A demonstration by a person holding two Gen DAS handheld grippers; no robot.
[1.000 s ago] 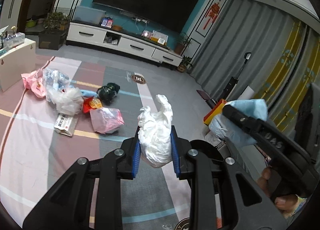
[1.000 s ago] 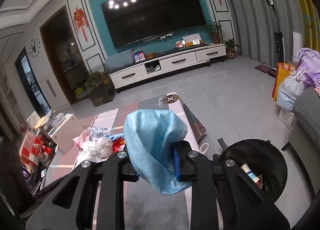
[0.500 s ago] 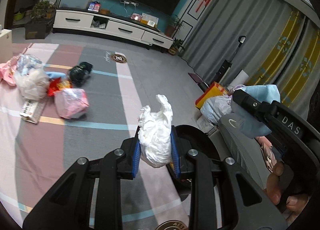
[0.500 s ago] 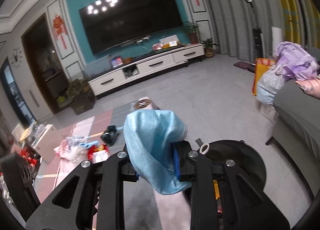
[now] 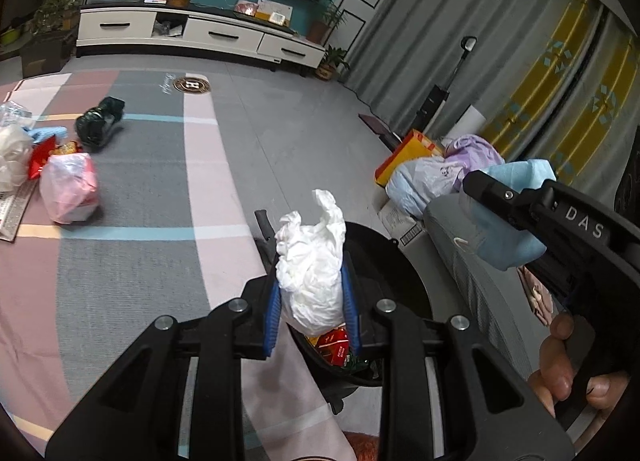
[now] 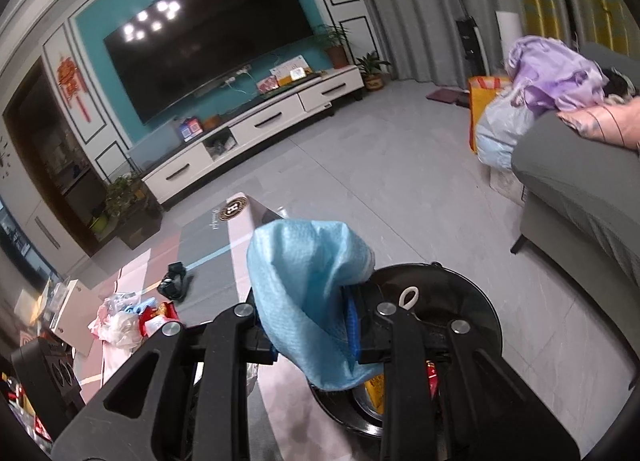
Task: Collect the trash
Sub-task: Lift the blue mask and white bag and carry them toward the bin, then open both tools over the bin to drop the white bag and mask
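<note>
Both grippers have travelled from over the rug toward the black bin (image 5: 400, 261), which now lies directly beneath them. Left gripper (image 5: 312, 297): blue fingers clamped on a crumpled white bag (image 5: 312, 261), held above the bin's near rim. Right gripper (image 6: 316, 321): fingers clamped on a light blue bag (image 6: 308, 281), above the bin (image 6: 472, 297).

Left view only: red packets (image 5: 334, 343) inside the bin, a pink bag (image 5: 70, 187) and a dark green bag (image 5: 98, 123) on the rug (image 5: 140, 261), and the right gripper (image 5: 508, 197) from the side, with the hand (image 5: 568, 373) holding it. Right view only: the television (image 6: 208, 45), and a white loop (image 6: 408, 297) at the bin's far side.

Edges: a grey sofa (image 6: 580, 189) stands close beside the bin; open tiled floor (image 6: 380, 181) lies beyond it.
</note>
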